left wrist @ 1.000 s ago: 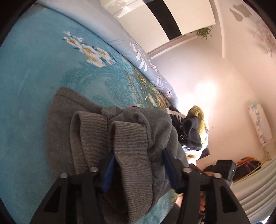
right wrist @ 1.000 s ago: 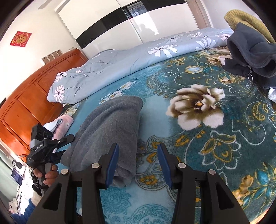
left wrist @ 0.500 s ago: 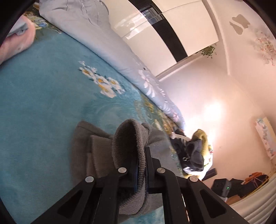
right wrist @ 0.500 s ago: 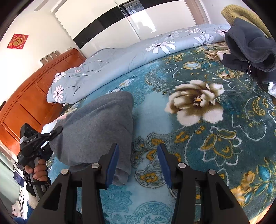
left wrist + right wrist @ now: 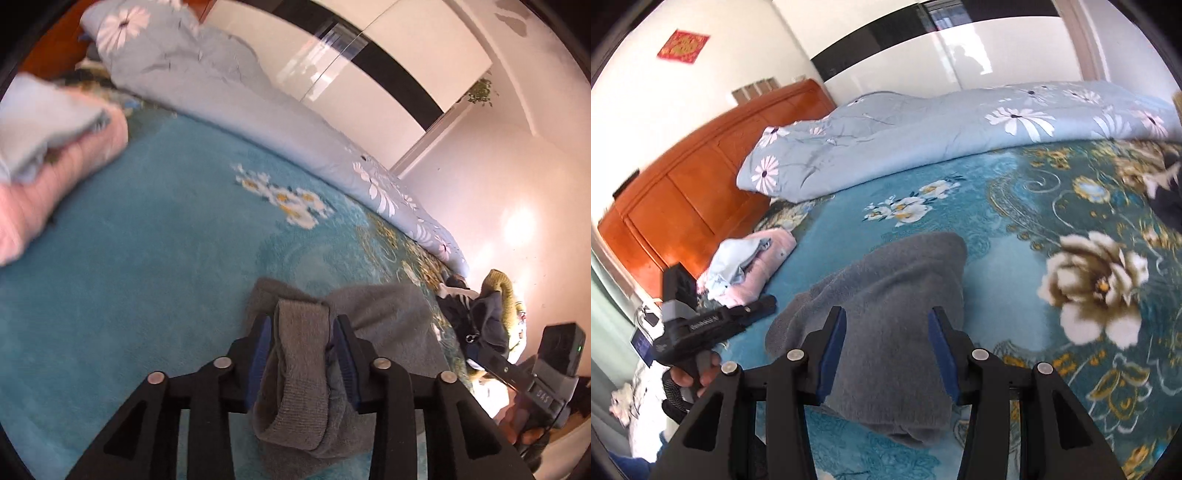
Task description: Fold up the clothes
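left gripper (image 5: 303, 339): nearest the left wrist camera; jaws opening, with the ribbed cuff of the grey sweater (image 5: 384, 314) draped between the blue pads, which seem just clear of the cloth.
right gripper (image 5: 888, 343): nearest the right wrist camera; jaws parted, hovering over the near end of the grey sweater (image 5: 886, 295), pads not pressing it.
grey sweater: folded into a bundle on the teal floral blanket (image 5: 1015, 266), directly ahead of and partly beneath both grippers.
person's hand (image 5: 698, 373): low at the left in the right wrist view, wrapped round the handle of the left gripper.
pink and pale blue clothes (image 5: 753, 258): a folded pile beyond the sweater, near the headboard side.
dark clothes heap (image 5: 487, 317): at the far right edge of the blanket.
light blue duvet (image 5: 942, 129): bunched along the far side, white flowers printed on it.
wooden headboard (image 5: 694, 177): orange-brown, farthest back, against the wall.
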The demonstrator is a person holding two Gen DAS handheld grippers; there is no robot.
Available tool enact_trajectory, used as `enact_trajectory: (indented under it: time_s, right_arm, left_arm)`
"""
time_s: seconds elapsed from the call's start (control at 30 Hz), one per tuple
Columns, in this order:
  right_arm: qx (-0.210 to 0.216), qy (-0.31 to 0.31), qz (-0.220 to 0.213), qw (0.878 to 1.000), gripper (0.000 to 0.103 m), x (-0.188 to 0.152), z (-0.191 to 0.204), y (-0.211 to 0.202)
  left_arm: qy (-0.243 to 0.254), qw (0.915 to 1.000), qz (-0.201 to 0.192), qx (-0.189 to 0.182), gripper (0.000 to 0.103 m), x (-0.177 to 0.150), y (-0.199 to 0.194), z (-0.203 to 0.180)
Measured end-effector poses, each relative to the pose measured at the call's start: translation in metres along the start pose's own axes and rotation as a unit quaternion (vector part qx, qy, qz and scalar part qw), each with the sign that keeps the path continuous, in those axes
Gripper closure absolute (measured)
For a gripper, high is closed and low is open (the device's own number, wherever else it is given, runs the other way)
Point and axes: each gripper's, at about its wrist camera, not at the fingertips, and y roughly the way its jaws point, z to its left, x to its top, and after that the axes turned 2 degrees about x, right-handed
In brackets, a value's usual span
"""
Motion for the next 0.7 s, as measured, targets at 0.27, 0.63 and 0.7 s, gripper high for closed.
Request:
enact_trajectory:
  time_s: [0.27,0.63,0.7]
  right_arm:
    - [-0.028,-0.058,0.099,0.993,0.055,0.014,0.0,0.076]
    - [-0.028,-0.076,0.069,0.994,0.055,0.004,0.007,0.045]
    - [-0.02,-0.075,0.058,0.995,0.055,-0.004,0.011,0.03]
  left_arm:
    - [0.07,0.9945,0.079,-0.003,0.053,-0.015,0.054,-0.032]
    - [0.069,0.9967,0.043,0.003,0.05,-0.015,0.023,-0.037]
    - [0.076,0.9968,0.025,0.006,0.046,-0.014,0.011,-0.04]
